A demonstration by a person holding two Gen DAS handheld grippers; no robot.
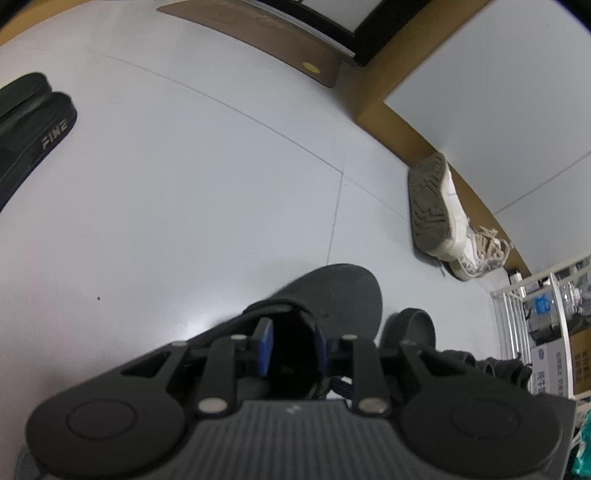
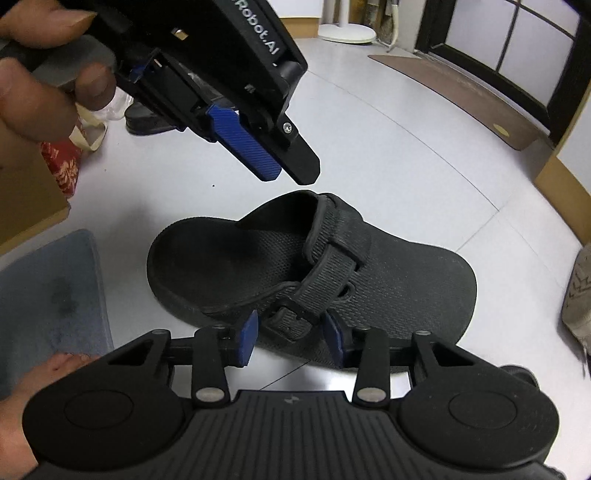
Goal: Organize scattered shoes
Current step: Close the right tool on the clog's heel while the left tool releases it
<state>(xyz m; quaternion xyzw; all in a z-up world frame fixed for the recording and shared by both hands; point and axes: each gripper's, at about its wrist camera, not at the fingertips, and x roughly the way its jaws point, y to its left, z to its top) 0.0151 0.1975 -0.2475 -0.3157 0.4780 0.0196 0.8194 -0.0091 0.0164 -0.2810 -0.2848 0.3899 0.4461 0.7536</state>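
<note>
**Left wrist view.** Left gripper (image 1: 291, 347): blue pads set apart with a dark shoe opening between them; whether the pads press on the black sandal (image 1: 332, 291) cannot be told here; sandal toe points away across the floor. A second dark sandal (image 1: 410, 328) lies just right of it; black slides (image 1: 33, 122) lie side by side at the far left; white sneaker (image 1: 439, 206) is tipped on its side, sole showing, against the wooden skirting (image 1: 413, 129). White wire rack (image 1: 535, 325) at right; brown doormat (image 1: 266, 33) beyond.

**Right wrist view.** Right gripper (image 2: 291, 339): jaws open, one pad on each side of the sandal's buckled strap, nothing visibly pinched. Black sandal (image 2: 310, 266) sits flat on the pale grey floor (image 2: 388, 147); left gripper (image 2: 284, 162) hovers above its heel, fingers close together, holding nothing. Judged step: a grasp on this sandal, or its release just after setting down; the scene fits both. Blue-grey mat (image 2: 51, 295) at left; red patterned bag (image 2: 62, 166) behind; dark door frame (image 2: 517, 55) far right.
</note>
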